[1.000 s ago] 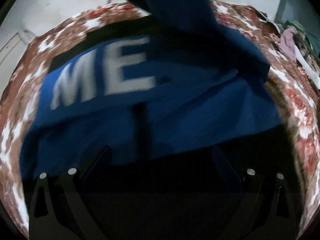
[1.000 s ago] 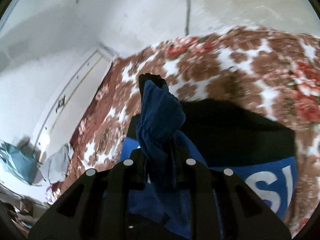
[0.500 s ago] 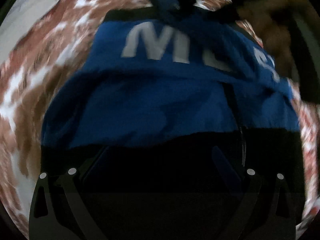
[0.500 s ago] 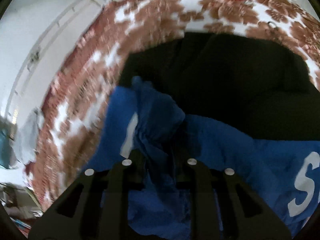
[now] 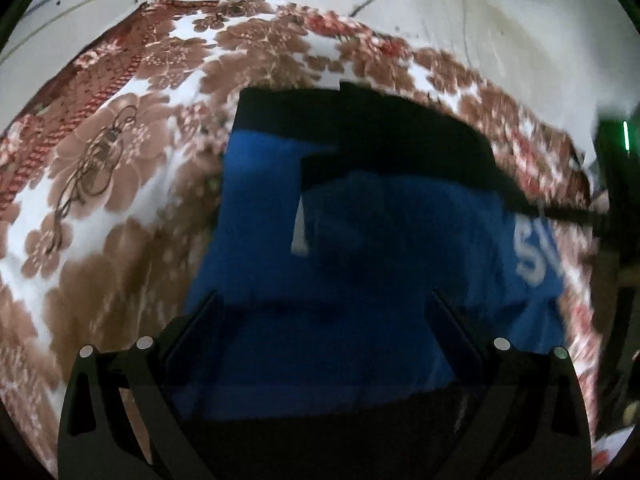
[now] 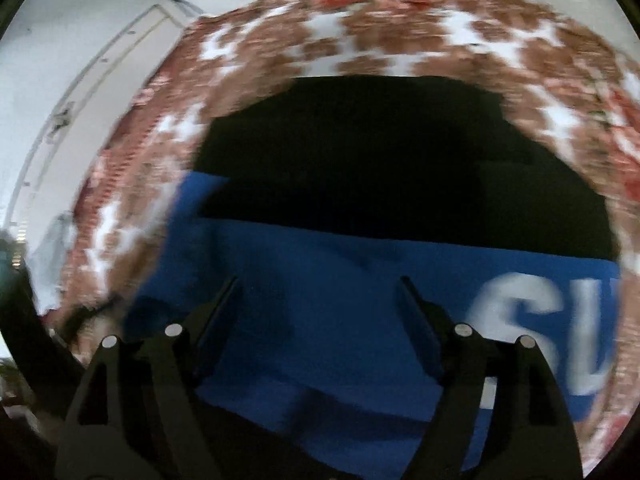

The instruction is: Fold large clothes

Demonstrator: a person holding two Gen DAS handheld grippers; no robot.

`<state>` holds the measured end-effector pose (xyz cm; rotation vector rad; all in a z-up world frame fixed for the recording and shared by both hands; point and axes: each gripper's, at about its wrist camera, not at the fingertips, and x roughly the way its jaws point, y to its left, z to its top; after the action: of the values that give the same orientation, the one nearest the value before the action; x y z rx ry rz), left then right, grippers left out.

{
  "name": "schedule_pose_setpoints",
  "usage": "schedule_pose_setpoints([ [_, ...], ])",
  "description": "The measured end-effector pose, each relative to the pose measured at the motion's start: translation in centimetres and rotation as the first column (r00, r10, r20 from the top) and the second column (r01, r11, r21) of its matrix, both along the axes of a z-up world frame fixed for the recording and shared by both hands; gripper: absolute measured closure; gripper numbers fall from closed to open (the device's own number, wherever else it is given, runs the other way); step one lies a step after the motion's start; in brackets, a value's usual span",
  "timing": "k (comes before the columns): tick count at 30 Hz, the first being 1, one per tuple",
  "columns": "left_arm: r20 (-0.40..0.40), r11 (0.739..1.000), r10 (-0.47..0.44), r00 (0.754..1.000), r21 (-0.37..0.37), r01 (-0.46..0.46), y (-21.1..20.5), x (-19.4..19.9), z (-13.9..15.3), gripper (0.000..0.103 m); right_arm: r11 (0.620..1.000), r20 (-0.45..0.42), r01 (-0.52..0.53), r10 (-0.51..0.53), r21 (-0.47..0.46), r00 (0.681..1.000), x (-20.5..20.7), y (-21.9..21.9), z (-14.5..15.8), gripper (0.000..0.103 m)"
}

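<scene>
— Two grippers are hanging over one garment, am I reading that right?

— Yes. A blue and black garment (image 5: 380,272) is lying spread on a bed covered by a brown and white floral blanket (image 5: 120,184). The black part is lying toward the far side, the blue part nearer the cameras, with large white letters (image 6: 532,320) showing at the right edge of both views.

— What is the right gripper (image 6: 318,292) doing?

— Its jaws have just been opening, and they are now standing wide apart above the blue cloth. Nothing is being pinched between them; the fabric is lying flat beneath, and whether the tips are touching it I cannot tell, since the picture is smeared.

— And the left gripper (image 5: 322,304)?

— Its fingers are also standing wide apart, pointing down at the blue area, gripping nothing. A fold of blue cloth is lying across the middle of the garment, its edge crossing the black band.

— Anything else in the room?

— A pale wall (image 5: 500,20) is showing behind the bed, with a dark cable running down it. At the right edge of the left view a dark device with a small green light (image 5: 625,136) is showing, too blurred to identify.
</scene>
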<state>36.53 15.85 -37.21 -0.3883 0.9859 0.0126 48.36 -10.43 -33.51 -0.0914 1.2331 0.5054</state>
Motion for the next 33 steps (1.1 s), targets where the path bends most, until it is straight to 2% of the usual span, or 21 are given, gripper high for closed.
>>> schedule_pose_setpoints([
  [3, 0.001, 0.999, 0.016, 1.000, -0.044, -0.015, 1.4, 2.7, -0.1, 0.006, 0.996, 0.013, 0.063, -0.062, -0.058, 0.998, 0.4, -4.7, -0.7, 0.026],
  [6, 0.006, 0.994, -0.009, 1.000, -0.112, 0.010, 1.7, 5.4, -0.6, 0.006, 0.982, 0.056, 0.129, -0.123, -0.138, 0.991, 0.9, -9.6, -1.4, 0.026],
  [8, -0.024, 0.996, -0.017, 1.000, -0.092, 0.015, 1.5, 7.1, -1.6, 0.008, 0.963, 0.092, 0.182, -0.167, -0.197, 0.982, 1.1, -13.0, -1.9, 0.026],
  [10, -0.096, 0.995, -0.033, 0.995, -0.100, 0.023, 1.2, 8.7, -3.3, 0.033, 0.948, 0.101, 0.229, -0.212, -0.220, 0.972, 1.3, -15.7, -2.5, 0.026],
  [11, -0.119, 0.990, -0.043, 0.992, -0.136, 0.027, 1.2, 9.3, -3.9, 0.053, 0.940, 0.102, 0.256, -0.239, -0.224, 0.966, 1.4, -17.0, -2.8, 0.026],
  [12, -0.136, 0.987, -0.057, 0.989, -0.154, 0.036, 0.8, 9.8, -4.4, 0.053, 0.934, 0.106, 0.274, -0.256, -0.229, 0.961, 1.4, -17.7, -3.1, 0.026],
  [15, -0.166, 0.990, -0.108, 0.980, -0.111, 0.090, -0.4, 10.5, -5.5, 0.062, 0.917, 0.084, 0.326, -0.315, -0.228, 0.945, 1.6, -20.0, -4.7, 0.026],
  [17, -0.177, 0.987, -0.080, 0.981, -0.154, 0.053, 0.0, 10.5, -5.7, 0.067, 0.917, 0.080, 0.335, -0.326, -0.217, 0.942, 1.7, -20.3, -5.2, 0.026],
  [18, -0.163, 0.989, -0.069, 0.984, -0.141, 0.046, 0.0, 10.5, -4.8, 0.074, 0.916, 0.085, 0.335, -0.325, -0.221, 0.942, 1.7, -20.2, -5.2, 0.025],
  [21, -0.080, 0.994, -0.099, 0.992, -0.046, 0.096, -0.5, 11.2, -1.0, 0.081, 0.916, 0.099, 0.330, -0.316, -0.228, 0.944, 1.9, -19.7, -4.7, 0.024],
  [25, 0.002, 0.995, -0.096, 0.995, 0.026, 0.096, 0.6, 13.0, 3.0, 0.081, 0.925, 0.109, 0.306, -0.288, -0.225, 0.951, 2.5, -18.7, -4.0, 0.024],
  [27, -0.014, 0.993, -0.095, 0.995, 0.071, 0.095, 1.3, 14.0, 2.7, 0.080, 0.931, 0.100, 0.283, -0.267, -0.229, 0.958, 2.9, -18.1, -4.4, 0.024],
  [29, -0.074, 0.988, -0.103, 0.992, 0.111, 0.111, 1.4, 14.5, 0.8, 0.075, 0.930, 0.096, 0.270, -0.254, -0.250, 0.962, 3.1, -17.8, -5.3, 0.024],
  [31, -0.137, 0.981, -0.134, 0.981, 0.118, 0.151, 0.8, 14.4, -1.8, 0.065, 0.925, 0.114, 0.260, -0.237, -0.279, 0.965, 3.0, -17.7, -6.2, 0.024],
  [32, -0.148, 0.980, -0.144, 0.979, 0.115, 0.161, 0.6, 14.3, -2.5, 0.057, 0.924, 0.119, 0.259, -0.234, -0.283, 0.965, 2.9, -17.8, -6.5, 0.024],
  [33, -0.151, 0.977, -0.151, 0.977, 0.126, 0.170, 0.1, 13.8, -3.0, 0.044, 0.924, 0.121, 0.263, -0.238, -0.278, 0.964, 2.9, -18.0, -6.6, 0.024],
])
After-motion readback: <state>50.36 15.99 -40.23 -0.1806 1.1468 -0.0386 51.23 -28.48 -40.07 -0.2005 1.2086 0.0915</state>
